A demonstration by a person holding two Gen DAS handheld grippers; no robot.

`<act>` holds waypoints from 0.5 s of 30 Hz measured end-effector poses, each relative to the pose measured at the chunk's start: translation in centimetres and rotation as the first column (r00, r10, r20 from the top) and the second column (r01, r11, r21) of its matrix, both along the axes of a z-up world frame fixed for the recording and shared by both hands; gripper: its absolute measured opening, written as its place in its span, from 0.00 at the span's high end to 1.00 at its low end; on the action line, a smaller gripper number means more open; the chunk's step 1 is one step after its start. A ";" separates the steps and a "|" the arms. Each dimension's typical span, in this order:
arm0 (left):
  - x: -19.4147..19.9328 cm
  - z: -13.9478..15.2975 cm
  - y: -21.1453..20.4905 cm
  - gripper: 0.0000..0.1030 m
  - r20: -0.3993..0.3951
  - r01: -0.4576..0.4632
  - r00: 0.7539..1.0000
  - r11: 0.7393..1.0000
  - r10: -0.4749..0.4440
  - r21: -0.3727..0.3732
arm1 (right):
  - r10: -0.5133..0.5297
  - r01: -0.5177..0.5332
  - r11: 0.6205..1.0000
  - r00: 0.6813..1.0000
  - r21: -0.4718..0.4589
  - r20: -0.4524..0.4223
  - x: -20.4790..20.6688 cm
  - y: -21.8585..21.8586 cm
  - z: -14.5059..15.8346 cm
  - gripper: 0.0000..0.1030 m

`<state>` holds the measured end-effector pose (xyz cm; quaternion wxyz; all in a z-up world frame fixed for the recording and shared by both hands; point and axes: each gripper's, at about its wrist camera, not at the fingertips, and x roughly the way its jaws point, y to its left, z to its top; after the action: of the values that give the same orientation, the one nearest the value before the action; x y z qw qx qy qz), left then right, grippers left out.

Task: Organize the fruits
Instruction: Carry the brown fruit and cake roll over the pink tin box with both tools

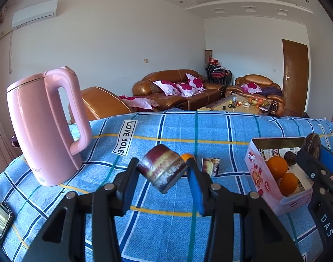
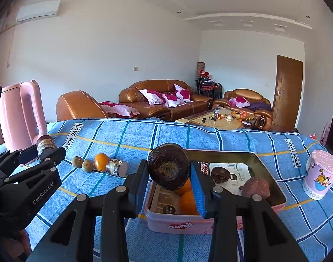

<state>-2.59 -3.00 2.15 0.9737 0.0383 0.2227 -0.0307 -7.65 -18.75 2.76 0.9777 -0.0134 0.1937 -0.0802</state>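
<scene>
A short dark-red cut chunk of cane [image 1: 163, 170] is held between the left tongs [image 1: 164, 172], lifted above the blue checked table [image 1: 166, 131]. A dark round-ended piece [image 2: 168, 170] is clamped in the right tongs [image 2: 169, 174], over the near end of the pink tin [image 2: 188, 222]. Below the right tongs, two oranges [image 2: 187, 198] lie inside the tin. Beyond the left tongs, a loose orange [image 2: 101, 162] rests on the table.

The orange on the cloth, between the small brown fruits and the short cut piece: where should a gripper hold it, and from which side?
Grip the orange at its widest middle, coming down from above. A brown fruit sits close on one side and the cut piece on the other, so place the fingers front and back, not along the row. It is round, so a grip off its middle might slip.
</scene>
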 end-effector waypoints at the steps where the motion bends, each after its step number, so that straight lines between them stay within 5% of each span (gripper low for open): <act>1: 0.0 0.0 -0.2 0.56 0.001 0.003 1.000 1.000 -0.003 0.001 | -0.003 0.003 1.000 1.000 -0.003 0.001 -0.1 -0.2 0.0 0.61; 15: -0.5 0.3 -3.2 0.56 -0.008 0.035 0.999 0.999 -0.035 -0.012 | -0.047 0.047 0.999 0.999 -0.011 0.000 -0.7 -4.2 0.2 0.61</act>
<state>-3.05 -6.24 2.40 0.9723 0.0363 0.2256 -0.0490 -8.37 -22.93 2.98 0.9755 -0.0144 0.1934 -0.1041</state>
